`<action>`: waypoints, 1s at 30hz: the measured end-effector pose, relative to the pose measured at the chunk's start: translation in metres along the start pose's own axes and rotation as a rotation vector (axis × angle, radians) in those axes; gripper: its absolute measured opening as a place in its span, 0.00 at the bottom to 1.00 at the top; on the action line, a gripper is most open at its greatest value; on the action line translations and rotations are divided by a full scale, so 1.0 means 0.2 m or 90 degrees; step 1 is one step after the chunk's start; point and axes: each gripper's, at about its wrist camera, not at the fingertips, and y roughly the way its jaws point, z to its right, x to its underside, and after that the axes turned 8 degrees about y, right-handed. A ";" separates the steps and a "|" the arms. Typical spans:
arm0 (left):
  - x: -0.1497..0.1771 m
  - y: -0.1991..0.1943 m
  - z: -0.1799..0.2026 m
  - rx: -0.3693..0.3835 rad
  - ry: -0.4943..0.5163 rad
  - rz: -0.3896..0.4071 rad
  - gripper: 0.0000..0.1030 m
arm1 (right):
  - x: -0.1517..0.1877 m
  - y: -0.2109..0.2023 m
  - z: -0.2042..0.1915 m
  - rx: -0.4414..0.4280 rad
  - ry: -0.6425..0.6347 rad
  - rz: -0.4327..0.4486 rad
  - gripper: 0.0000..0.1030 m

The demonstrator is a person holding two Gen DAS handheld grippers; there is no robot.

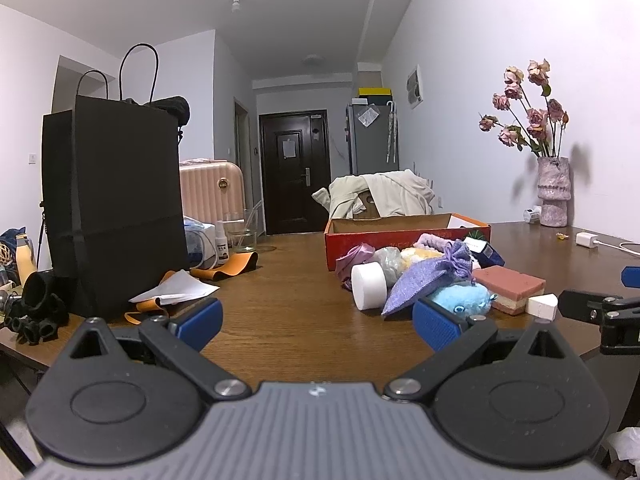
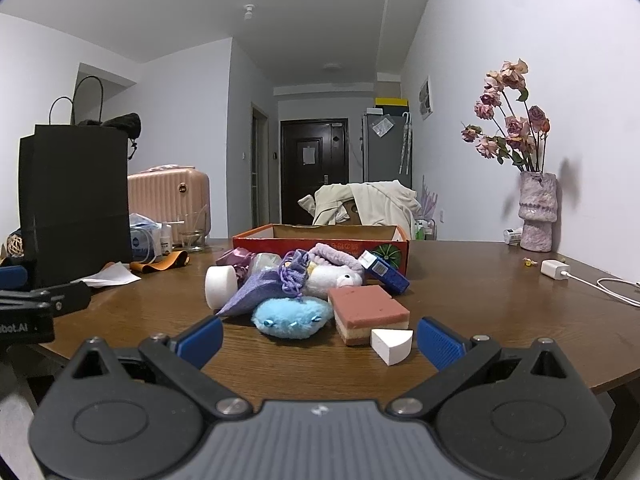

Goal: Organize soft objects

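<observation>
A: From the left wrist view, how far along are we?

B: Barely begun, I'd judge. The left gripper (image 1: 318, 322) is spread wide and empty, low over the wooden table (image 1: 288, 304). The soft pile sits ahead to its right, in front of the red cardboard box (image 1: 400, 236): white foam cylinder (image 1: 369, 285), lilac drawstring pouch (image 1: 424, 278), blue plush toy (image 1: 466, 302), layered pink sponge (image 1: 510, 288). Nothing soft shows inside the box.

A: And the right wrist view?

B: The right gripper (image 2: 319, 342) is equally agape, holding nothing, facing the pile head-on. It reveals a white plush toy (image 2: 334, 278) and the white foam wedge's (image 2: 391, 345) quarter-round shape, plus a blue carton (image 2: 386, 274) against the box. The left view alone shows black parts beside the black paper bag (image 1: 116, 208).
</observation>
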 end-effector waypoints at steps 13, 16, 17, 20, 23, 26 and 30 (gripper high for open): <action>-0.03 0.13 0.02 0.043 -0.034 -0.033 1.00 | -0.01 0.10 0.07 0.005 0.003 -0.006 1.00; -0.05 0.21 0.07 0.097 -0.043 -0.060 1.00 | -0.01 0.18 0.14 0.002 0.014 -0.020 1.00; -0.06 0.23 0.10 0.110 -0.043 -0.067 1.00 | -0.01 0.21 0.16 -0.003 0.012 -0.024 1.00; -0.08 0.30 0.16 0.122 -0.048 -0.075 1.00 | -0.02 0.30 0.20 -0.005 -0.006 -0.058 1.00; -0.11 0.39 0.22 0.122 -0.050 -0.087 1.00 | -0.05 0.37 0.24 -0.031 -0.001 -0.081 1.00; -0.14 0.49 0.26 0.106 -0.043 -0.100 1.00 | -0.10 0.44 0.26 -0.074 0.038 -0.090 0.96; -0.18 0.61 0.23 0.097 -0.054 -0.120 0.98 | -0.18 0.57 0.25 -0.117 0.072 -0.111 0.86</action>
